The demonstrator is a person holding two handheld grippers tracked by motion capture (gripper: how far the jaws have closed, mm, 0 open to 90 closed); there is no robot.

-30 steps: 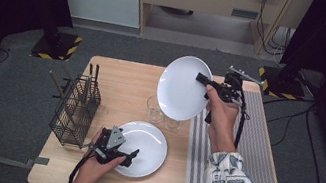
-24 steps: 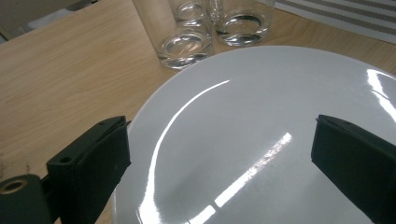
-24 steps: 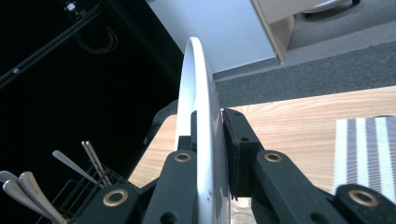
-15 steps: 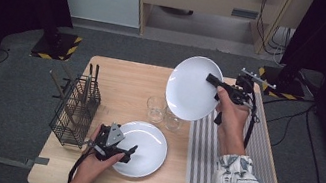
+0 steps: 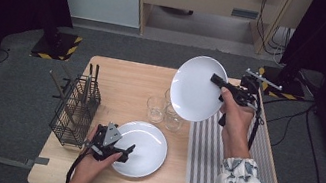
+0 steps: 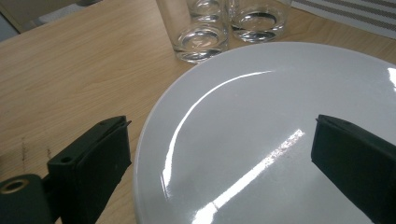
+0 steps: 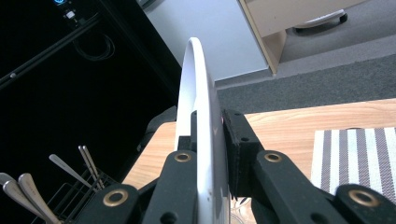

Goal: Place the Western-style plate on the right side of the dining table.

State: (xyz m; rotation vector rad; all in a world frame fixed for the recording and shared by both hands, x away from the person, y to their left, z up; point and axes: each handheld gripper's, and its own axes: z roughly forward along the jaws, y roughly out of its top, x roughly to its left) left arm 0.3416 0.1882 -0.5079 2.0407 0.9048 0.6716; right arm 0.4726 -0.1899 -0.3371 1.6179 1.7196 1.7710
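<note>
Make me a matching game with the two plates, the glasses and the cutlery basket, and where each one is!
Things:
1. raised plate
2. flat plate
3. glasses
4. cutlery basket

Places:
A. standing at the table's left edge
B. lying on the table between the left gripper's open fingers
C. standing at the table's middle, beside the striped mat
D. held on edge in the air by the right gripper

Pairs: 1-D, 2-B, 3-C, 4-A

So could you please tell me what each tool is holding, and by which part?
The right tool clamps the raised plate by its rim. The left tool is open, straddling the edge of the plate on the table, gripping nothing.
</note>
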